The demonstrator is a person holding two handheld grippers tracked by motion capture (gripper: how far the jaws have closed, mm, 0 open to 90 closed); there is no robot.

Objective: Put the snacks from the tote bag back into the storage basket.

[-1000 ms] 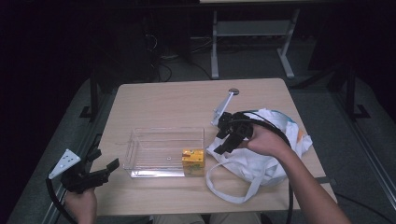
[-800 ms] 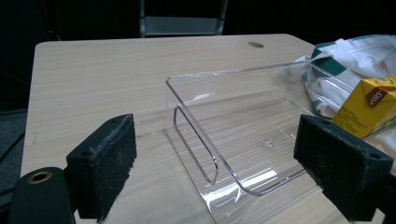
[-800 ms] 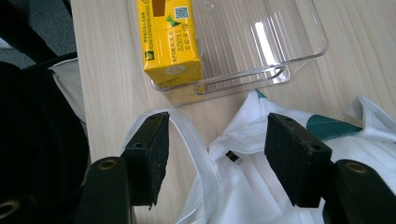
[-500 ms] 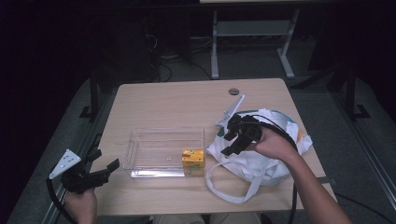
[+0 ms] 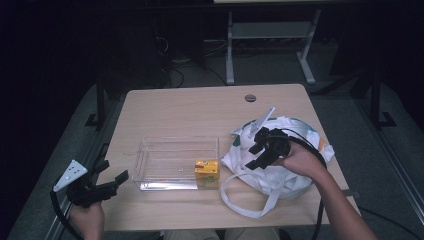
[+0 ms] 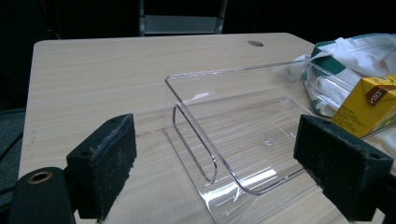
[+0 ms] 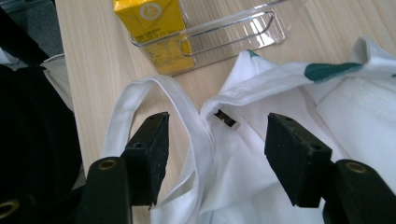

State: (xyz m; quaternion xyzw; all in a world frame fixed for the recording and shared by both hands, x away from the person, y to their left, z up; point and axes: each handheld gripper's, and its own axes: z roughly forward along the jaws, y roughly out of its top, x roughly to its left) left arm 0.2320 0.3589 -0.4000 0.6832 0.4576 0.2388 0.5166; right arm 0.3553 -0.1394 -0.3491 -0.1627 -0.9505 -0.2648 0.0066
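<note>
I hold my right gripper [image 5: 261, 150] wide open and empty above the white bag [image 5: 280, 172], jaws straddling its rim, likely to reach in. My left gripper [image 5: 102, 182], also open and empty, waits beside the clear bin [image 5: 176, 162] holding the yellow carton [image 5: 206, 172].

A: How do the grippers look?
B: Both are black. The left gripper [image 5: 111, 181] has a grey three-cornered plate [image 5: 70, 174] and a black cable [image 5: 59, 216], lower left.
A: And the jaws?
B: Rough black pads [image 6: 108, 161], with brass-coloured rivets [image 7: 108, 164].
</note>
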